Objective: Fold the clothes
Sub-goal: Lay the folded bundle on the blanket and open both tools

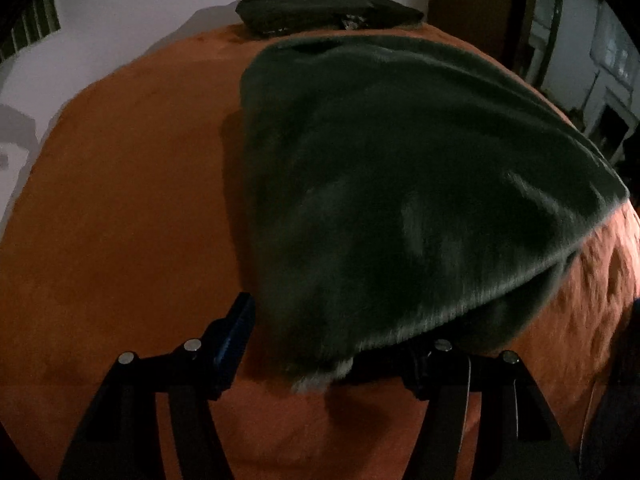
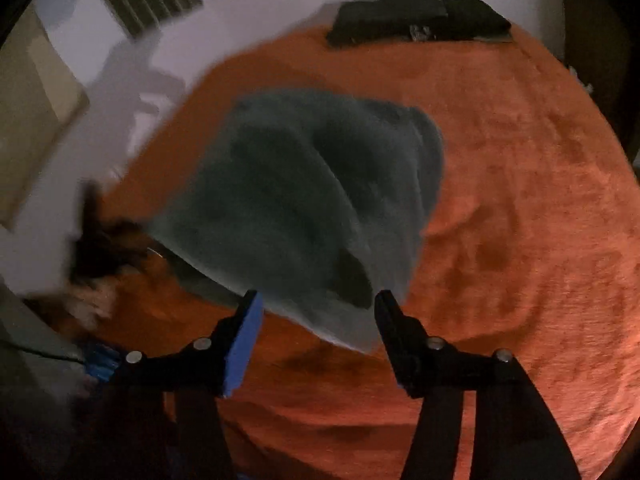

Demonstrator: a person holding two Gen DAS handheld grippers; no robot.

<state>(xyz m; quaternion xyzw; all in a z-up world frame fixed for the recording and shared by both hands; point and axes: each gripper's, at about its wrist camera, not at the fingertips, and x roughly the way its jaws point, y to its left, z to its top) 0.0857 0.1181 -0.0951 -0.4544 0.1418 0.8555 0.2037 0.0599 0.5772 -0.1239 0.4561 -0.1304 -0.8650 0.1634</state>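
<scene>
Left wrist view: garment (image 1: 400, 184) lifted over bed (image 1: 120, 200), draping the left hand-held gripper (image 1: 340, 344), jaws apart. Right hand-held gripper (image 2: 316, 300) gapes, holding nothing. Corners should meet evenly, cloth taut.

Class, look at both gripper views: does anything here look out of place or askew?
Yes. The dark green garment lies bunched and crooked on the orange blanket, unlike the neat folded pile at the far edge.
</scene>
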